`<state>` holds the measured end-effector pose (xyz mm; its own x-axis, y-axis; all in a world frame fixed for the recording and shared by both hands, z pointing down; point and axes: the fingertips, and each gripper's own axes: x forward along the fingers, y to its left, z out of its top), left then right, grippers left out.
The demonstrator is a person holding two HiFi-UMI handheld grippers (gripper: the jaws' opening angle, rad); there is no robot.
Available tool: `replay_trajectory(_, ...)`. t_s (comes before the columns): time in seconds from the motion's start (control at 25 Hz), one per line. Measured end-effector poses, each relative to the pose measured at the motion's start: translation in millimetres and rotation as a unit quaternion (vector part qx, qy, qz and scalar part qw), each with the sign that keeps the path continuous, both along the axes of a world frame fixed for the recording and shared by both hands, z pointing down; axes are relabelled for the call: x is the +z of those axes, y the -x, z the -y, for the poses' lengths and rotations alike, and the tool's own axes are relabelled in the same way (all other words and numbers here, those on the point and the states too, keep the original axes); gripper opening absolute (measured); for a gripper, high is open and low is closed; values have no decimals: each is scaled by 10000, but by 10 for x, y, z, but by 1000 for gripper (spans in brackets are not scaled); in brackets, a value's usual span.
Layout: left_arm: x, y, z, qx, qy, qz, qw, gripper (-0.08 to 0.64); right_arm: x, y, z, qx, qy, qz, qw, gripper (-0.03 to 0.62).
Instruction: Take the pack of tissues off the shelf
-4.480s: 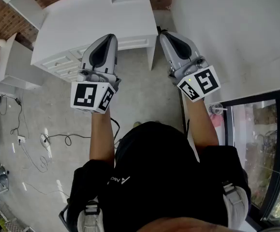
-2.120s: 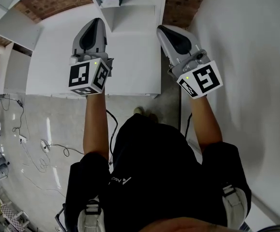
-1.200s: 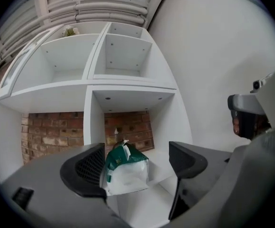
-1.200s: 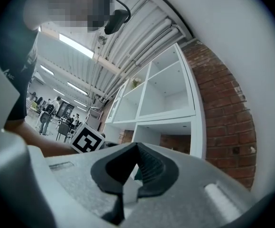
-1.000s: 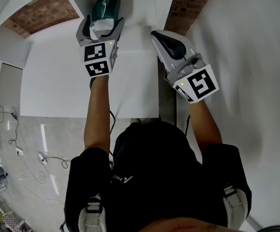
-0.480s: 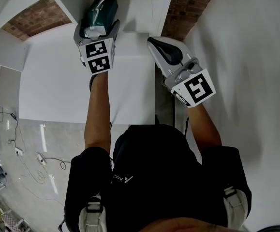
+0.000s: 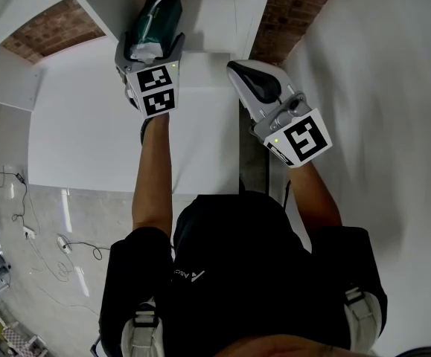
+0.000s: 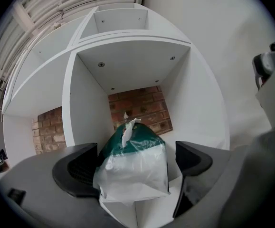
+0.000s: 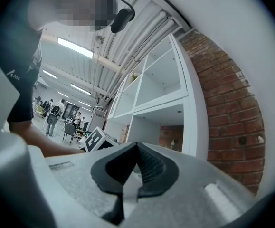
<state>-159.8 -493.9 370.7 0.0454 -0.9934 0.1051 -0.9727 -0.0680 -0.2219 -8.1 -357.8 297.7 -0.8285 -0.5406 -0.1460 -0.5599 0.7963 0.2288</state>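
Left gripper [image 8: 137, 148]: you held it level at the open front of one shelf [image 8: 128, 65] compartment. Its jaws had just been opening and stood wide apart. The pack of tissues [image 8: 132, 167] sat between them on the floor of that compartment, at its front edge. The left jaw lay against or just beside the pack's side, and the right jaw stood clear of it with a gap showing, so nothing was clamped. The pack was dark green over the top and pale, filmy plastic lower down, standing upright. One white tissue [image 8: 128, 126] poked up from its top. The back of the compartment was open to a brick wall [image 8: 137, 106]. Right gripper [image 9: 136, 151]: you kept it outside the shelf, off the right side of the compartment, with its nose toward the shelf's front upright. Its jaws were together and nothing was between the pads. The head view agreed with this: your left arm was stretched into the shelf with the pack between the jaws. Your right arm was drawn back from the shelf, beside its upright. A white surface [image 7: 96, 140] spread below the shelf, under your left forearm.
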Motion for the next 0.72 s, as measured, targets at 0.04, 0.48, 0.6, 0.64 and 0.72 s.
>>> replay_trajectory(0.04,21,-7,12,23,29,-38,10000,502,3,-11,8,16,1,5,10000,2)
replay_trajectory(0.48,114,108,33,-148,178,-338,9992,335,83,-69,25,150,94,14,9998,2)
replay_trajectory(0.6,77,82,3,-138,145,-457,9988,292,73,-86,4,171,72,18,9998,2)
replay_trajectory(0.64,57,67,-10,-117,139,-529,9984,283,71,-94,0,182,75,20,9998,2)
replay_trajectory(0.72,22,56,-30,-91,86,-622,9980,271,66,-106,-8,208,130,39,9997,2)
